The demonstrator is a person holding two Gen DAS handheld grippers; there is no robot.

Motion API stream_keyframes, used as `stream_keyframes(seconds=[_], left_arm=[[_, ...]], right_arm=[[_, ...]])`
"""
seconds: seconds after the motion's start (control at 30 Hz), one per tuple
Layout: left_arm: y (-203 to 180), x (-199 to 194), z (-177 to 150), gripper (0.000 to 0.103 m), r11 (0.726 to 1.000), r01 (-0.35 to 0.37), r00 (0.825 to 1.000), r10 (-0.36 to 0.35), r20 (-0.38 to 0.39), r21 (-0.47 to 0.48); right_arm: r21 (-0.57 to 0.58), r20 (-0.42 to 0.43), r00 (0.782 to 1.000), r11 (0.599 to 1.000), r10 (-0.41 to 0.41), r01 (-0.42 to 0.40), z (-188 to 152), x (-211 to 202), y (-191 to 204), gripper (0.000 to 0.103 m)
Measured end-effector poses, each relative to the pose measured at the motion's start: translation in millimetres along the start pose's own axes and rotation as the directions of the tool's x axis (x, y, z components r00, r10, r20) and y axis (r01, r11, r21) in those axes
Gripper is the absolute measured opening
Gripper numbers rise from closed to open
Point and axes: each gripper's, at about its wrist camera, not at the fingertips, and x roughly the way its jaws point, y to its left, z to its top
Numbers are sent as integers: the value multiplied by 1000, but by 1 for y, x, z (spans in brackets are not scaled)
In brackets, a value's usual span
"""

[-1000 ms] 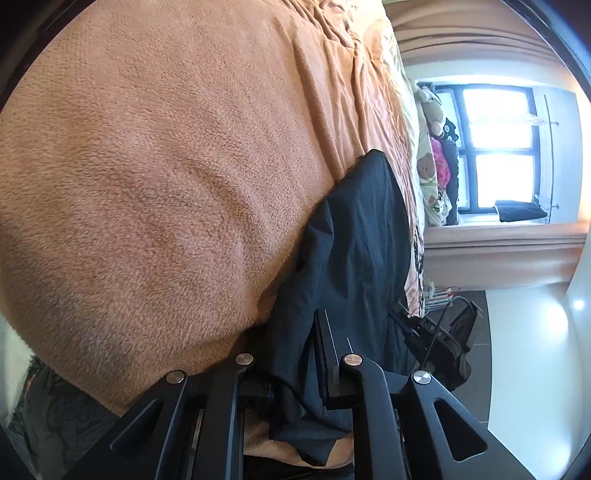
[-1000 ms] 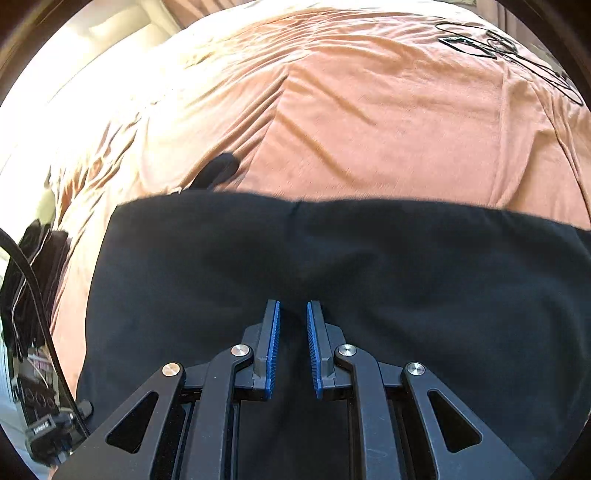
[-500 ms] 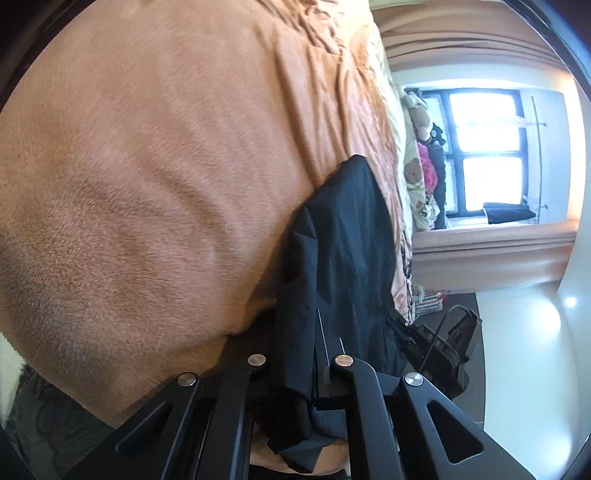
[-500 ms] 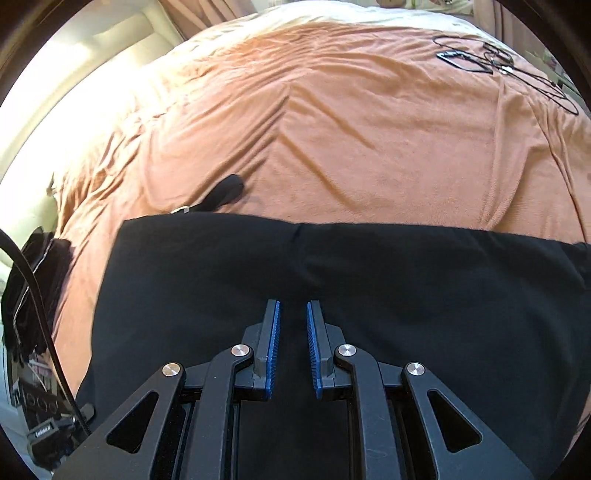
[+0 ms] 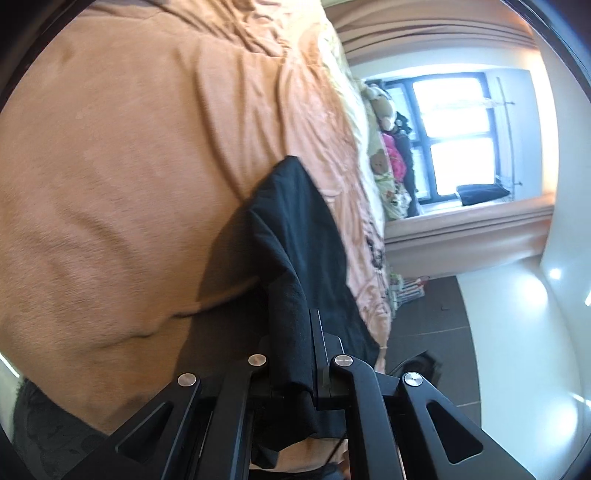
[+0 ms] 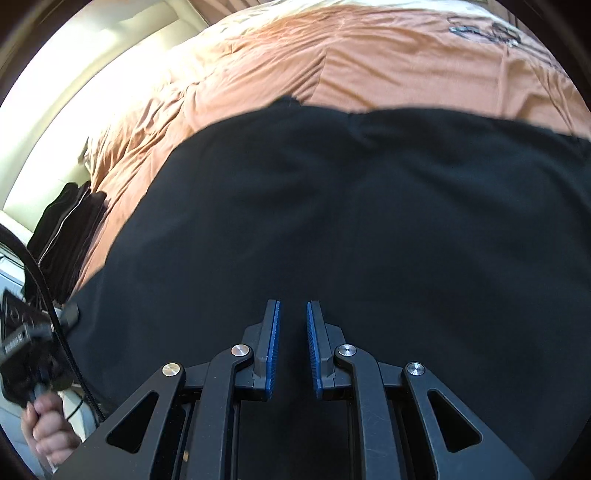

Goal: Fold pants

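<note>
Black pants (image 6: 332,203) lie spread across an orange blanket (image 6: 332,62) on a bed. My right gripper (image 6: 293,306) hovers over the middle of the pants. Its blue pads stand a narrow gap apart, and I see nothing pinched between them. In the left wrist view my left gripper (image 5: 295,332) is shut on an edge of the pants (image 5: 295,221). It holds that edge up off the blanket (image 5: 129,166), and a shadow falls under the raised cloth. The fabric drapes over and hides the left finger's tip.
A stack of dark folded clothes (image 6: 66,240) lies at the bed's left edge, and a hand (image 6: 40,424) grips a gripper handle at lower left. Black cables (image 6: 487,31) lie far across the blanket. Soft toys (image 5: 380,107), a window (image 5: 454,136) and dark floor (image 5: 443,314) lie beyond the bed.
My left gripper closed on the pants edge and rose, lifting the cloth off the blanket. The right gripper slid across the pants, which now fill more of its view.
</note>
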Motion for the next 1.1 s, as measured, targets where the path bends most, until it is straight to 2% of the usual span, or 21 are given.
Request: stream_keyframes(seconds=[0.17,0.4,0.67,0.87,1.1], left_arm=[[-22,7,3,7,998,35,999,-34,-15,52],[-51,19,9,7,991,83,996,-79,-44,103],[-88,42,4,7,976,127,989,-109,-103,178],[-122,68,-6,7,958,148,982,-112,-154,247],[-154,100,-25,7,934,175,968,-107,-225,311]], right_arm=[[35,5,999,999,41,-41,-14,-14,-9,12],[26,-22,997,997,70,-69,-27,-18,-8,12],[62,-13,994,992,107,-106,-34,-26,-21,12],[111,83,989,985,126,-135,-33,-71,-48,12],[176,199,975,974,105,-140,-36,-131,-93,12]])
